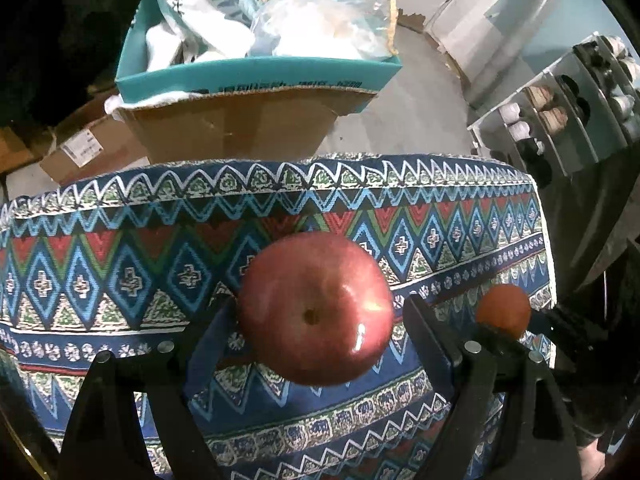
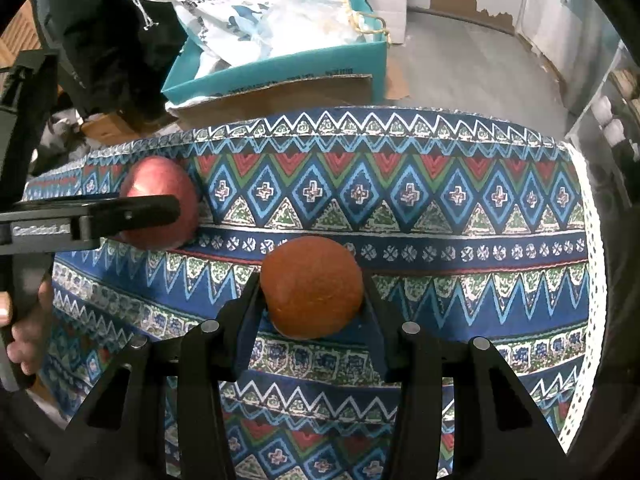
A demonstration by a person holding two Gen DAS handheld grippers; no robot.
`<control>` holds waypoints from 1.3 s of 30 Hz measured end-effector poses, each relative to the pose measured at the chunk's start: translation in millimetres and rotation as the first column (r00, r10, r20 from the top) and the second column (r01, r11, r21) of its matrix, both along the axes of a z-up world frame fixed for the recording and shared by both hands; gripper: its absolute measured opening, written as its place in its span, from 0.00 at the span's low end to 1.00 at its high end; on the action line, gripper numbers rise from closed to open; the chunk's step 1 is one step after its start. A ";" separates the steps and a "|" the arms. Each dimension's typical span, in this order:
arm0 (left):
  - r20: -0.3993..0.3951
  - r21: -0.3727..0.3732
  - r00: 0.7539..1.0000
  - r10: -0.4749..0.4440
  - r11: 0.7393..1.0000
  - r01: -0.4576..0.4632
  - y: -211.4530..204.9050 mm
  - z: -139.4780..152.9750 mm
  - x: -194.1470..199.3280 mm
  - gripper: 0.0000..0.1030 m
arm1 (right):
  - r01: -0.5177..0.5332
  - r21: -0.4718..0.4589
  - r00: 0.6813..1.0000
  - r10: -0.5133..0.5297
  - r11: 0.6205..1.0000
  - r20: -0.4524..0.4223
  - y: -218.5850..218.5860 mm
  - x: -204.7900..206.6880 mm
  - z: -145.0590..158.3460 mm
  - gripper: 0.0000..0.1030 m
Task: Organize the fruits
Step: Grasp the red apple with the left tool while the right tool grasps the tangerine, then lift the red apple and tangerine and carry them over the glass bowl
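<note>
Left wrist view shows the left gripper (image 1: 320, 316) with its fingers (image 1: 430, 336) set wide around a red apple (image 1: 314, 308): the left-hand finger meets the skin, the other appears to stand just clear, so whether the apple is clamped or only bracketed I cannot tell. Right wrist view shows the right gripper (image 2: 314, 300) with its fingers (image 2: 250, 300) clamped on an orange (image 2: 312, 286), both pads pressed against its sides over the patterned cloth (image 2: 400, 200) covering the worktop. Judging the risks: the glossy round apple could roll away if one finger nudges it before the other seats, and the orange, gripped low on its curve, could squirt out if squeezed harder. The two grippers work close together, so a sideways swing could knock one fruit with the other tool. Beyond the cloth's far edge (image 1: 280, 164) sit a teal box (image 1: 256, 76) and cardboard; to the right the cloth lies bare, offering the freest room.
</note>
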State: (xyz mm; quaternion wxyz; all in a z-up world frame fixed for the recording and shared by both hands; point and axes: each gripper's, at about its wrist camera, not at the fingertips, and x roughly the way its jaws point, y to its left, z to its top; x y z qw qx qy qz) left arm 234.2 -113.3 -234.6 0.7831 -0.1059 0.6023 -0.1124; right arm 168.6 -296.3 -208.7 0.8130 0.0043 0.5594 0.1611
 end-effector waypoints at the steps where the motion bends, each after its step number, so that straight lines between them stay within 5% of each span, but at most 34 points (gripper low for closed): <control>1: -0.005 0.001 1.000 0.002 1.000 -0.002 -0.3 -2.1 0.6 0.84 | -0.001 0.001 1.000 0.001 1.000 -0.001 -0.3 -0.1 -0.4 0.45; 15: 0.034 0.062 0.997 -0.075 0.995 0.073 -7.5 -4.3 -3.3 0.74 | 0.000 -0.003 1.000 0.000 1.000 0.008 2.9 3.8 -0.7 0.45; 39: 0.255 0.148 0.944 -0.208 0.974 0.174 -16.2 89.0 -67.7 0.74 | 0.023 0.086 0.993 -0.032 0.996 0.110 -2.5 -16.5 70.2 0.45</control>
